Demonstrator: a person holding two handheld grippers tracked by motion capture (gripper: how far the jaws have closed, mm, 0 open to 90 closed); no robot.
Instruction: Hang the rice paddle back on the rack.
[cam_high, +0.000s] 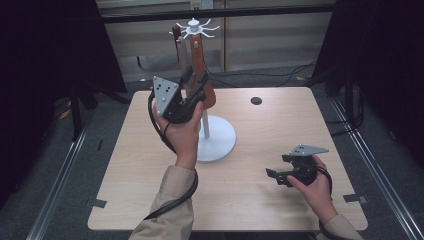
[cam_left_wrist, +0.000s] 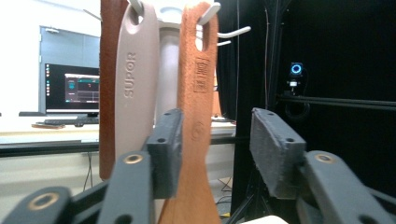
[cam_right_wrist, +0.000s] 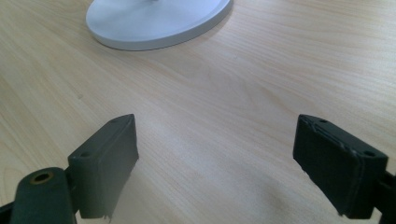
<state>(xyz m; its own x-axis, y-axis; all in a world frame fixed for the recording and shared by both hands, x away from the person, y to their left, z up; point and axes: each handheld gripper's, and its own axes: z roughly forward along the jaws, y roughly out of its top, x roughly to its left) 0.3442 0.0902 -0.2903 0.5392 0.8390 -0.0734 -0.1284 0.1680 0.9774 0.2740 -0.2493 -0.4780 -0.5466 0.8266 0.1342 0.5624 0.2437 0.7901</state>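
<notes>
A white hook stand (cam_high: 217, 140) rises from the middle of the table, with its hook crown (cam_high: 194, 27) at the top. Three utensils hang from it: an orange-brown wooden spatula (cam_left_wrist: 196, 84), a beige spatula marked SUPOR (cam_left_wrist: 135, 84) and a dark brown one (cam_left_wrist: 107, 70). My left gripper (cam_high: 196, 85) is held up at the wooden spatula (cam_high: 198, 65). In the left gripper view, my left gripper (cam_left_wrist: 215, 140) is open, with the spatula's handle close beside the left pad (cam_left_wrist: 166, 149) and clear of the right pad. My right gripper (cam_high: 275, 175) rests low at the table's front right, open with nothing between its fingers (cam_right_wrist: 215, 163).
The stand's round white base (cam_right_wrist: 154, 23) lies ahead of the right gripper. A dark round hole (cam_high: 256, 100) sits near the wooden table's (cam_high: 280, 130) far edge. Black curtains flank the table, and a lit monitor (cam_left_wrist: 72, 88) stands far behind the stand.
</notes>
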